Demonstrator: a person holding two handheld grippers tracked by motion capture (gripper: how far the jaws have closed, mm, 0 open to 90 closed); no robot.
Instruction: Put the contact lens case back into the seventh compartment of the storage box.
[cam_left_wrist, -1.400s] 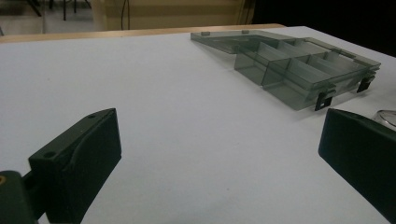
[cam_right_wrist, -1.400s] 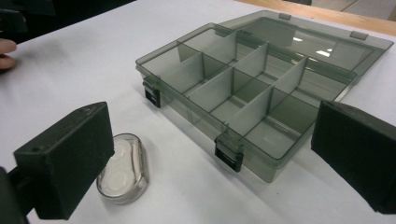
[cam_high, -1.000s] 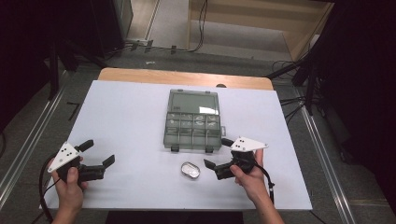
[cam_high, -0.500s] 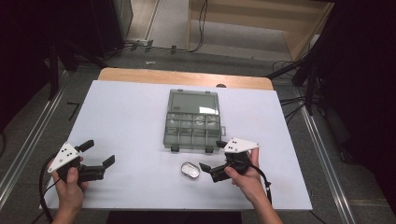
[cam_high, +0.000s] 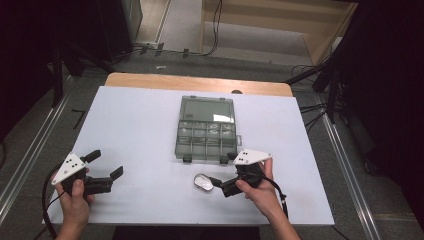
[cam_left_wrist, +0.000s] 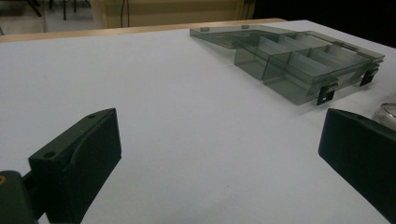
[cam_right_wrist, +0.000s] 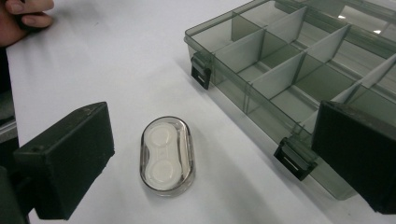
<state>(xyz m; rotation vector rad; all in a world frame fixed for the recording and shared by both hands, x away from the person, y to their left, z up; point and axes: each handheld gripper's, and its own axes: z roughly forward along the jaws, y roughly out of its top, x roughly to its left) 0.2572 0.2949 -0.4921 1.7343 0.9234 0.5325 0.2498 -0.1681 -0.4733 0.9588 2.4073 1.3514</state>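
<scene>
A smoky transparent compartment box (cam_high: 206, 135) lies open in the middle of the white table, its lid (cam_high: 207, 109) folded flat toward the far side; its compartments look empty. In front of it lies a small clear oval case (cam_high: 203, 182) with two round wells. My right gripper (cam_high: 223, 176) is open and points at the case from the right, just short of it. In the right gripper view the case (cam_right_wrist: 166, 155) lies between my spread jaws, nearer the left one, and the box (cam_right_wrist: 299, 74) fills the upper right. My left gripper (cam_high: 106, 164) rests open at the front left, holding nothing.
The white table top (cam_high: 140, 120) has a wooden strip (cam_high: 195, 82) along its far edge. Two black latches (cam_right_wrist: 294, 158) stick out of the box's near wall. The left gripper view shows the box (cam_left_wrist: 299, 58) far right. Cables trail from both grippers.
My right gripper has moved a little left and toward the front edge, closing in on the oval case. The left gripper, box and case have stayed put.
</scene>
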